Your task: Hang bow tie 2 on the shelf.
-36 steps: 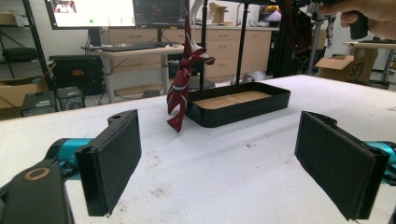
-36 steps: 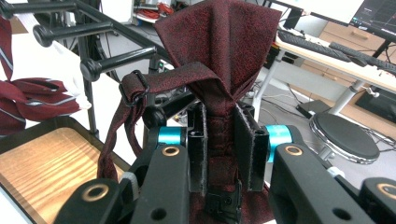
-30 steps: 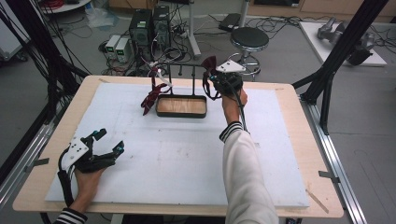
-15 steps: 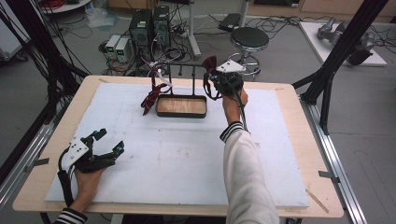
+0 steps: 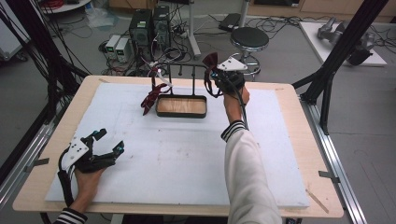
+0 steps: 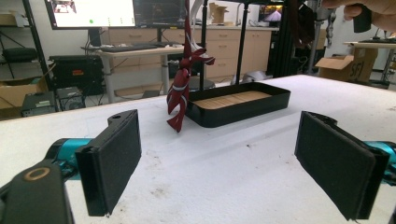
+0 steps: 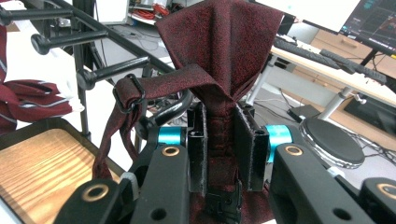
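A black rack [image 5: 187,70] with pegs stands over a black tray with a wooden floor [image 5: 181,106] at the table's far middle. A striped red tie [image 5: 152,95] hangs from the rack's left end, its tip beside the tray. My right gripper [image 5: 214,77] is raised at the rack's right end, shut on a dark red tie [image 5: 210,59]. In the right gripper view the dark red tie [image 7: 219,51] fans out above my right gripper [image 7: 219,140], and its strap with a black clasp [image 7: 127,95] droops near the pegs [image 7: 112,70]. My left gripper [image 5: 105,148] rests open at the near left, empty.
In the left gripper view the striped tie [image 6: 182,93] and tray [image 6: 238,109] lie ahead across bare white mat [image 6: 224,154]. The wooden table edge [image 5: 299,154] frames the mat. A stool [image 5: 250,39] and computers [image 5: 149,25] stand on the floor behind.
My right gripper with the dark red tie has edged slightly up and away, toward the rack's right end. The left gripper has stayed put.
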The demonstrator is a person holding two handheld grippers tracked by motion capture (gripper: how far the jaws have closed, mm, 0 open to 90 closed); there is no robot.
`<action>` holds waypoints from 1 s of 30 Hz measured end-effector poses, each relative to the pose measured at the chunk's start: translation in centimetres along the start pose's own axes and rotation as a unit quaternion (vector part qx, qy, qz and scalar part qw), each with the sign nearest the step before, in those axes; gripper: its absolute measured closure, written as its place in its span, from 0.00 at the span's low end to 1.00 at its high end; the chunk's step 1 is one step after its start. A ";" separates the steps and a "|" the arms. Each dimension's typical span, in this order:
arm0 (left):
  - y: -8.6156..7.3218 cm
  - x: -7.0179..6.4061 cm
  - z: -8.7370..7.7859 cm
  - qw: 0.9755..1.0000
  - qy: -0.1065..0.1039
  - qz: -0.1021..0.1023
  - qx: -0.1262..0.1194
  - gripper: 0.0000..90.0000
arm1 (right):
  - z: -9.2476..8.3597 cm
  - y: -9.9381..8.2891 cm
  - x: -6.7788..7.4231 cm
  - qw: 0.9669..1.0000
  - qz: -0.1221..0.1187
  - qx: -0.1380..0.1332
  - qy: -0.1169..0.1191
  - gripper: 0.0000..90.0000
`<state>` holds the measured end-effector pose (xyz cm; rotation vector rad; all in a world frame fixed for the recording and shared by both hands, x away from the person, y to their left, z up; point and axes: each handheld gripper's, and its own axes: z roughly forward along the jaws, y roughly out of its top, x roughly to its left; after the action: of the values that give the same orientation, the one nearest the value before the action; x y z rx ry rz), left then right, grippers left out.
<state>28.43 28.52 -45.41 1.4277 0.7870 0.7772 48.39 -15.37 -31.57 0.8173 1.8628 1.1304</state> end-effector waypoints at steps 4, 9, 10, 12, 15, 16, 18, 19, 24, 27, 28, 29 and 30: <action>0.0 0.0 0.0 1.000 0.000 -0.001 0.000 0.16 | 0.3 0.5 0.2 1.000 -0.007 -0.004 -0.003 0.85; 0.0 0.0 0.0 1.000 -0.001 0.000 0.000 0.16 | 0.6 0.2 0.2 1.000 -0.005 0.007 -0.005 0.85; 0.0 0.1 0.0 1.000 -0.001 0.001 0.000 0.16 | 0.6 0.3 0.2 1.000 -0.009 0.005 -0.008 0.85; 0.0 0.1 0.0 1.000 -0.001 -0.001 0.000 0.16 | 0.6 0.4 0.1 1.000 -0.006 0.002 -0.009 0.85; 0.0 0.1 0.0 1.000 -0.001 -0.001 0.000 0.17 | 0.5 0.7 0.1 1.000 -0.004 -0.006 -0.010 0.85; 0.0 0.1 0.0 1.000 -0.001 0.000 0.001 0.16 | 0.4 0.8 0.0 1.000 -0.003 -0.010 -0.009 0.85; 0.0 0.1 0.0 1.000 -0.001 -0.001 0.002 0.17 | 0.4 1.0 0.0 1.000 0.000 -0.010 -0.008 0.85; 0.0 0.1 0.0 1.000 -0.001 0.001 0.002 0.16 | 0.5 1.2 0.0 1.000 0.002 -0.010 -0.008 0.85; 0.0 0.1 0.0 1.000 -0.001 0.000 0.001 0.16 | 0.8 1.9 0.4 1.000 0.001 -0.017 -0.003 0.84; 0.0 0.1 0.0 1.000 -0.001 0.000 0.001 0.17 | 1.1 2.5 0.7 1.000 -0.003 -0.011 0.004 0.84; 0.0 0.1 0.0 1.000 -0.001 0.000 0.001 0.16 | 1.1 2.6 0.9 1.000 -0.006 -0.018 0.000 0.84; 0.0 0.1 0.0 1.000 -0.002 0.000 0.001 0.17 | 1.2 2.8 0.9 1.000 -0.007 -0.020 0.002 0.84; 0.0 0.1 0.0 1.000 -0.001 -0.002 0.000 0.17 | 1.3 2.8 0.9 1.000 -0.007 -0.017 0.002 0.84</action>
<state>28.44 28.57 -45.41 1.4258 0.7870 0.7721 49.37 -12.99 -29.63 0.7818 1.8449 1.1541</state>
